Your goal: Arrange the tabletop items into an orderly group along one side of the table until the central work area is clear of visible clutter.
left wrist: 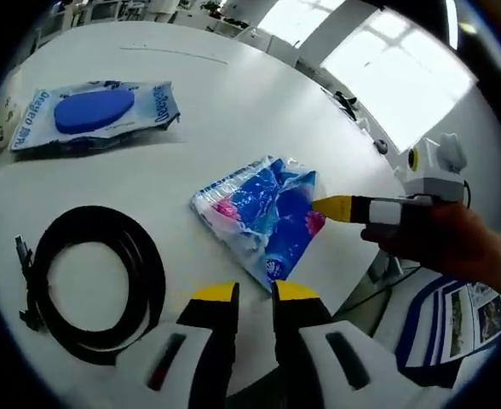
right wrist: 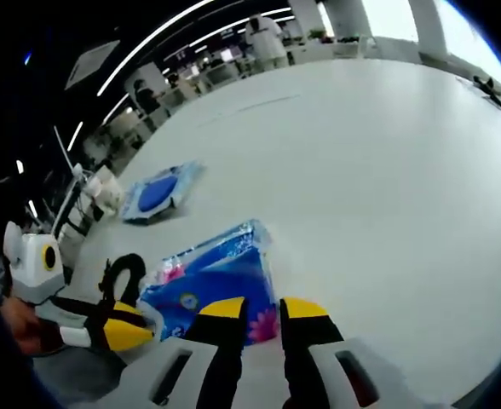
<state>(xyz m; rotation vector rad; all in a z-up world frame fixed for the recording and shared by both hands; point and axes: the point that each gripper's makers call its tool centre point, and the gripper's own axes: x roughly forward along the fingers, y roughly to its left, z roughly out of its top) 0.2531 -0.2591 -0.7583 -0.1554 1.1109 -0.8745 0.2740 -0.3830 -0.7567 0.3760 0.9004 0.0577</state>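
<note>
White round table (left wrist: 233,94). Blue crinkly plastic tissue pack (left wrist: 259,217) mid-frame: soft, light, slippery. Pinch its edge. Your left gripper (left wrist: 256,293), right gripper (right wrist: 262,308): jaws slightly apart, holding nothing.

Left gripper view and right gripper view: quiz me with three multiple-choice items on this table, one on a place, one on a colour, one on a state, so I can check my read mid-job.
1. In the left gripper view, where does the coiled black cable lie relative to the blue tissue pack?
A left B right C on top
2. What colour are the jaw tips of the left gripper?
A red B yellow C green
3. The right gripper is
A gripping the cable B up against the tissue pack's edge C over the packaged blue disc
Key: 1 A, the coil sits left; 2 B, yellow tips; 3 B, its tip meets the pack's edge.
</note>
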